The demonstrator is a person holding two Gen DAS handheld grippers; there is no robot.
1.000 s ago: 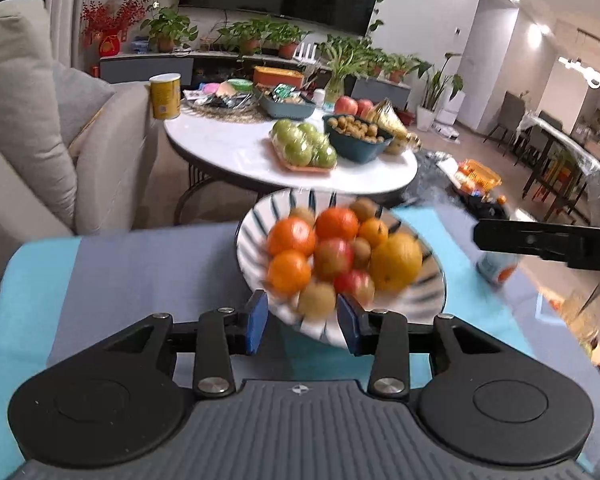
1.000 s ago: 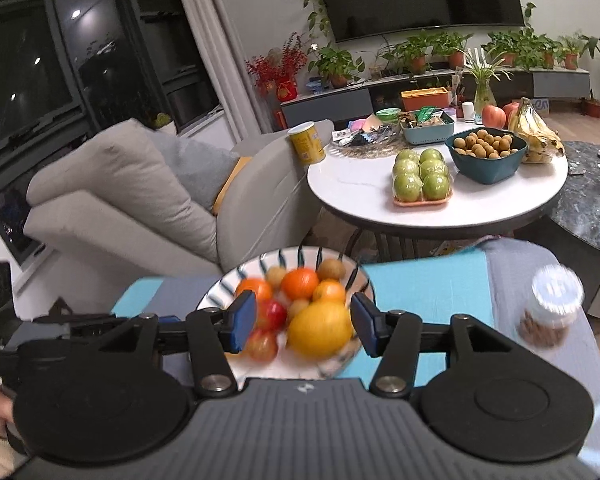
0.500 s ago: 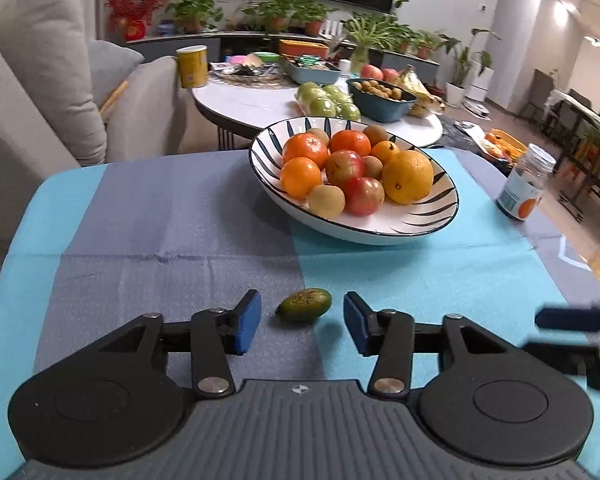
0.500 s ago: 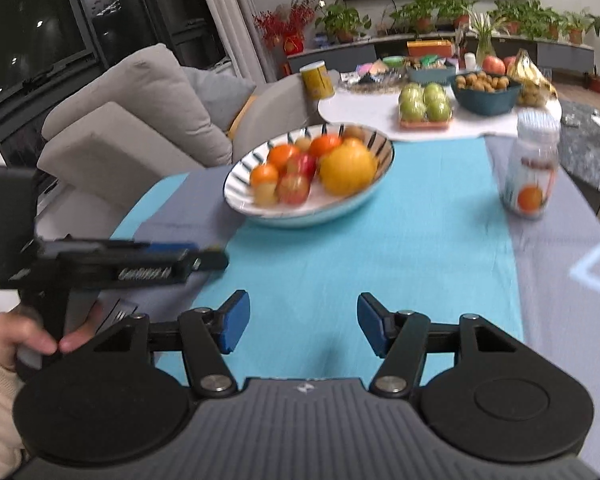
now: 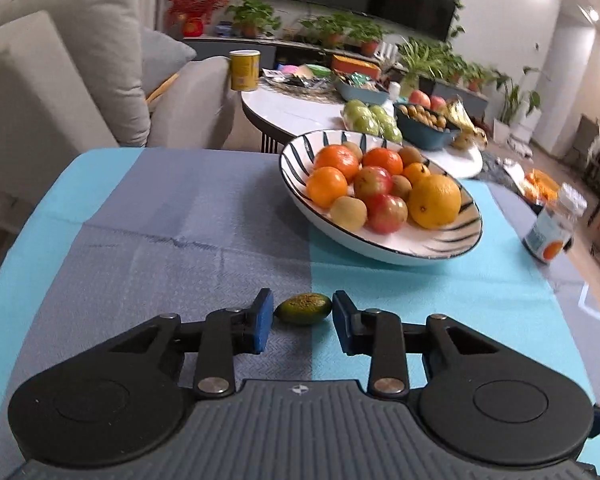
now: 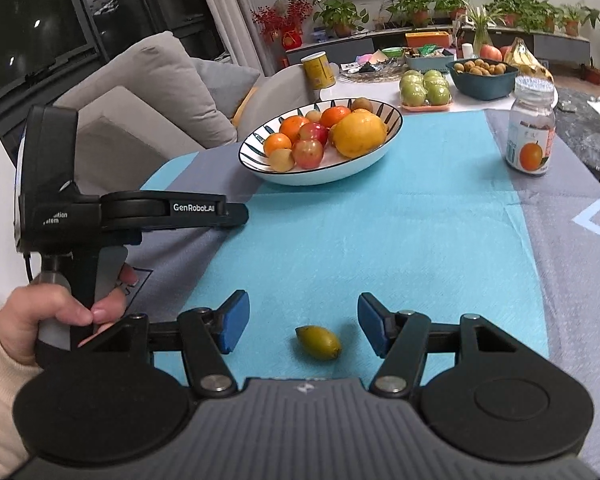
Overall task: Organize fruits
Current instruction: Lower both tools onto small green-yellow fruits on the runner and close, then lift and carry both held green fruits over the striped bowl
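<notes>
Left gripper [image 5: 302, 322]: jaws narrow and closing around a small green fruit [image 5: 304, 309]; whether the pads press it cannot be told.
Right gripper [image 6: 303, 329]: jaws wide, a yellow-green fruit [image 6: 319, 342] lying free between them, touching neither pad.
Loose fruits: two, both on the cloth [image 6: 380, 240] at the near edge.
Bowl [image 6: 284, 174]: one, striped, farther back, piled with about ten fruits; one large yellow orange [image 6: 359, 133].
Jar [image 6: 531, 136]: one, upright, right of the bowl, well apart.
Hand [image 6: 56, 312]: grips the left tool's handle.
Obstructions: the path to the bowl lies open.
</notes>
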